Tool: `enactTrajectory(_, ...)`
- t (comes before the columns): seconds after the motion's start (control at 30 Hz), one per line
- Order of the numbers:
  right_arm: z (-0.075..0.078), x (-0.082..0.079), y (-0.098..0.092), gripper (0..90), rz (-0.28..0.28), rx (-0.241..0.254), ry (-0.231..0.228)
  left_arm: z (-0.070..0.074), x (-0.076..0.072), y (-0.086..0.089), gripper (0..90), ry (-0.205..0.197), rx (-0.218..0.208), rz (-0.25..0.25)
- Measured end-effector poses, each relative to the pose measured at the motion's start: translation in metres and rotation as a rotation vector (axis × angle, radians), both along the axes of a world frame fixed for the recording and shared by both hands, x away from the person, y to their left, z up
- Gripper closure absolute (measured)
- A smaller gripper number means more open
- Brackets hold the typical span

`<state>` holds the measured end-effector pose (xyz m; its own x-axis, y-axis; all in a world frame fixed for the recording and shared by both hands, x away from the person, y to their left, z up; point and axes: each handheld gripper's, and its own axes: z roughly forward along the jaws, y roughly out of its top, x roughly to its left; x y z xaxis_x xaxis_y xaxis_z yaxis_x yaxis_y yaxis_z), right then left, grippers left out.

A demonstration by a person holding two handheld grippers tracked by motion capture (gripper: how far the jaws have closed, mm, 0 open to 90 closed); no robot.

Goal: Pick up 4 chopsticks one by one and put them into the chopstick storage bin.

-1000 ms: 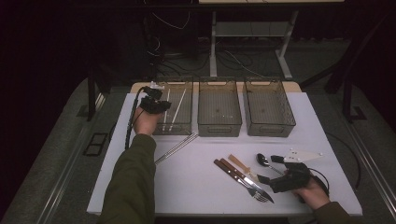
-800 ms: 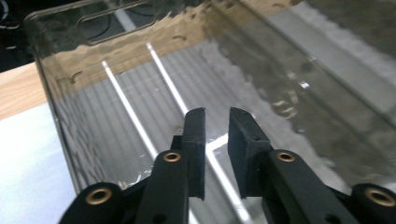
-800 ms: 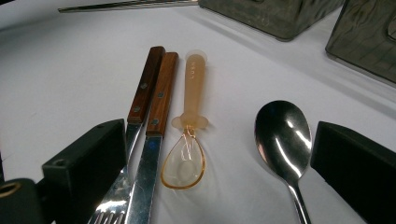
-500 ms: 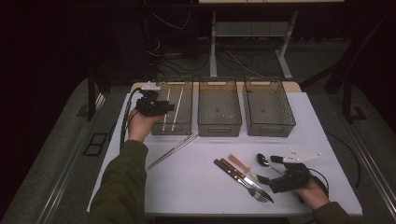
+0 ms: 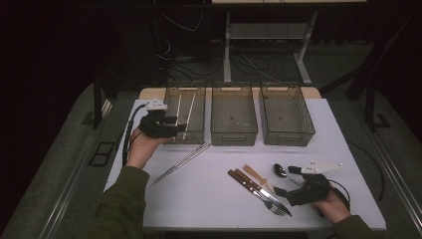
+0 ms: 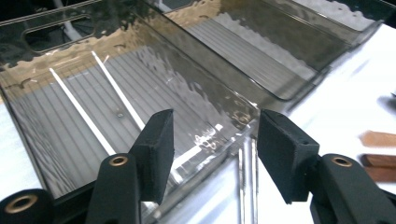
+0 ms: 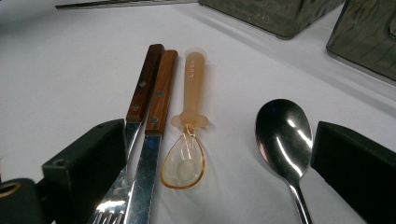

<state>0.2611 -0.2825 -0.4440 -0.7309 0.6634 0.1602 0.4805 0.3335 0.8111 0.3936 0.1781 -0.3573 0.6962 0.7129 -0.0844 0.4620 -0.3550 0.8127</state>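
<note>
My left gripper (image 5: 180,127) hovers at the near left corner of the left clear bin (image 5: 191,141). Its jaws have just been opening and stand open with nothing between them (image 6: 215,140). Two white chopsticks (image 5: 184,109) (image 6: 119,95) lie in that bin. A pair of metal chopsticks (image 5: 180,163) (image 6: 247,186) lies on the white table just in front of it. My right gripper (image 5: 279,192) (image 7: 219,154) rests open near the front right, and its jaws do not touch the cutlery. Ahead of them lie a translucent orange spoon (image 7: 189,116), a steel spoon (image 7: 282,133) and a wooden-handled knife and fork (image 7: 152,91).
A middle bin (image 5: 234,138) and a right bin (image 5: 287,140) stand side by side with the left one along the table's far edge. The white table (image 5: 214,199) ends close behind the right hand, with dark floor and cables beyond.
My left gripper has drawn back from over the left bin toward its near corner, and its jaws have opened. The right hand has stayed where it was.
</note>
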Motion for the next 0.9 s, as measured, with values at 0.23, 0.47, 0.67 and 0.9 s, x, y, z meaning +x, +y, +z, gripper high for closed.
enactTrajectory(0.23, 0.0, 0.0, 0.0, 3.8, -0.002, 0.0, 0.0, -0.006, -0.024, 0.0, 36.8, -0.041, 0.025, -0.007)
enactTrajectory(0.47, 0.0, 0.0, 0.0, 3.8, -0.002, -0.001, -0.001, -0.016, -0.042, 0.004, 33.8, -0.046, 0.028, -0.01)
enactTrajectory(0.67, 0.0, 0.001, 0.0, 3.8, -0.002, -0.001, -0.001, -0.029, -0.059, 0.007, 31.0, -0.051, 0.019, -0.007)
enactTrajectory(0.9, 0.0, -0.001, 0.0, 3.8, 0.0, -0.001, -0.003, -0.043, -0.069, 0.011, 30.8, -0.045, 0.061, -0.006)
